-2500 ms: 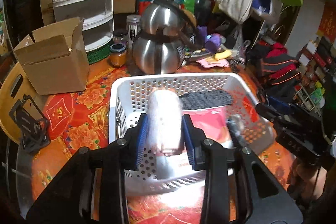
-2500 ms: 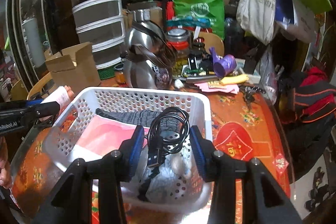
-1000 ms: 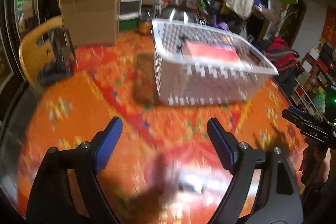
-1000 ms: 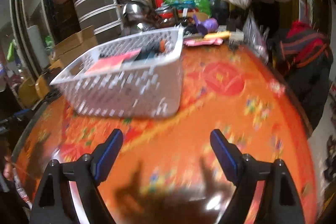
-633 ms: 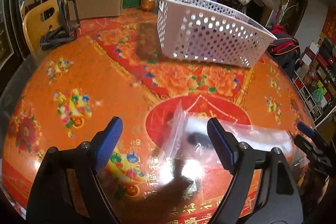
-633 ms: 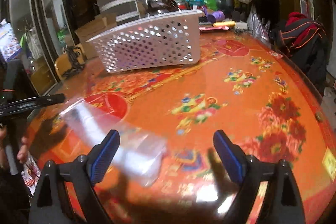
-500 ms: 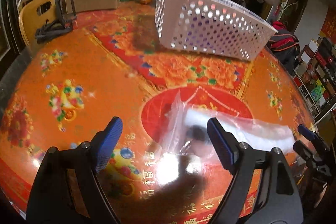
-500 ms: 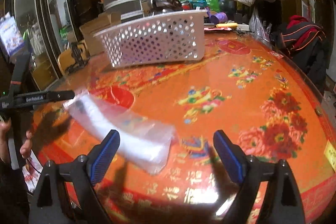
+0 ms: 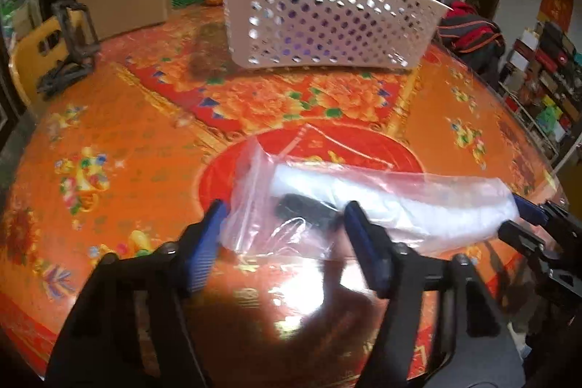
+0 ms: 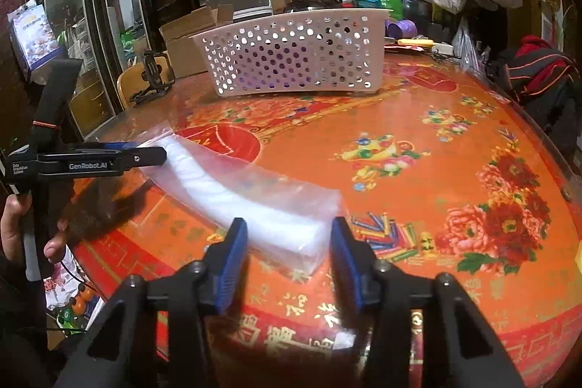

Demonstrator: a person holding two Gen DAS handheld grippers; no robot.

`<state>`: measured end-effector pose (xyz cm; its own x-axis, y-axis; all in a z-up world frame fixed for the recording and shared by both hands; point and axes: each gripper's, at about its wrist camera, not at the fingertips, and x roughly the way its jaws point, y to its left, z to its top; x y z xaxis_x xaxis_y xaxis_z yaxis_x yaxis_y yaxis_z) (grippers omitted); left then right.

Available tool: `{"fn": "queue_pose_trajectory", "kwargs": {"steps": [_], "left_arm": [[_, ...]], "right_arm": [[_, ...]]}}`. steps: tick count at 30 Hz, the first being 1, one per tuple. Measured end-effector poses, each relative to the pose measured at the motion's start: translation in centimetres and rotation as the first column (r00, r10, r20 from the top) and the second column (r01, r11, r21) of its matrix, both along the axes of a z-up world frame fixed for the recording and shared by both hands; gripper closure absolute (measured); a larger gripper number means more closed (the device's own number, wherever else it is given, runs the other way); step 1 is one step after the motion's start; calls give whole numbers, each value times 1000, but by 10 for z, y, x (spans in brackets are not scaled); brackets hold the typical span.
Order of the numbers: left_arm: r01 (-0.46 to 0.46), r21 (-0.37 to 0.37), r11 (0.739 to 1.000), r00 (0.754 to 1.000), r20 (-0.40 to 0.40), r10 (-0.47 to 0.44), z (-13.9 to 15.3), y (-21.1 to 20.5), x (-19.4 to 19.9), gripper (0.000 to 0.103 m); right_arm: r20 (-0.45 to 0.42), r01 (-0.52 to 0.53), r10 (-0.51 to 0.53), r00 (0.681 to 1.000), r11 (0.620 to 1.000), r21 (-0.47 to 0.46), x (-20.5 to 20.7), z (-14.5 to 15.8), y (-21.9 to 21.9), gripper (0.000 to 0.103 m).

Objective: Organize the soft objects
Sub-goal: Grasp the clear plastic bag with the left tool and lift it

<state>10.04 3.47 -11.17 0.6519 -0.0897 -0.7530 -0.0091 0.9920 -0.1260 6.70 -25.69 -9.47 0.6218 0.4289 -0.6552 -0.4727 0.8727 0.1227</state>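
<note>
- A clear zip bag (image 9: 363, 202) lies across the near part of the table (image 9: 120, 140), holding a white soft roll (image 10: 232, 195) and a small dark item (image 9: 302, 206) near its open end.
- The white basket (image 9: 327, 24) stands at the far side, well apart from the bag.
- The left gripper (image 9: 283, 242) is spread wide, its fingers flanking the bag's mouth end; no pinch is visible.
- The right gripper (image 10: 287, 253) is likewise spread, its fingers to either side of the closed end.
- The bag looks light, limp and slick; the film will likely crumple and slide between pads.
- The roll inside should compress easily, so a firm pinch through the film onto it seems safer than gripping loose plastic.
- Taken at one end only, the bag would probably sag, and the contents could slip toward the mouth.
</note>
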Motion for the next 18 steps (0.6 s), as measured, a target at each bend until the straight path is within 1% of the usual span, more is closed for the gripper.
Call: {"fn": "queue_pose_trajectory", "kwargs": {"steps": [2,4,5,6,8,9,11,12,13,14,16,18], "left_arm": [[3,-3,1000,1000,3,-3,0,0,-1,46],[15,1,1000,1000,7,-15,-1,-1,-1,52],[19,3,1000,1000,13,-19,-2,-3,-3,58],[30,13,999,999,22,-31,-2,-6,-5,66],[31,32,999,999,34,-32,-2,-12,-10,68],[31,25,999,999,41,-32,-3,-12,-11,70],[31,-15,999,998,47,-30,-2,-8,-15,72],[32,-36,999,998,51,-30,-1,-5,-17,78],[34,-42,999,998,55,-31,0,-4,-20,83],[31,-39,999,998,57,-29,1,-3,-22,87],[34,-43,998,998,57,-31,2,-3,-26,89],[32,-54,998,998,59,-29,1,-1,-29,90]], "right_arm": [[4,-2,2,1000,1000,-5,0,0,0,63],[6,-7,7,1000,1000,-2,0,0,0,65],[8,-7,7,1000,1000,-3,0,0,0,66],[10,-9,9,1000,1000,-6,0,-1,0,68],[8,-15,15,1000,1000,-3,1,-1,0,70],[6,-20,20,1000,1000,0,2,-1,0,72],[1,-24,24,1000,1000,7,3,-1,-1,76],[-1,-27,27,1000,1000,10,5,-1,-2,79],[-4,-29,29,1000,1000,13,6,0,-2,83],[-7,-31,31,999,999,18,7,-1,-2,85],[-7,-37,37,999,999,17,8,-1,0,90],[-8,-42,42,999,999,21,9,-1,1,91]]}}
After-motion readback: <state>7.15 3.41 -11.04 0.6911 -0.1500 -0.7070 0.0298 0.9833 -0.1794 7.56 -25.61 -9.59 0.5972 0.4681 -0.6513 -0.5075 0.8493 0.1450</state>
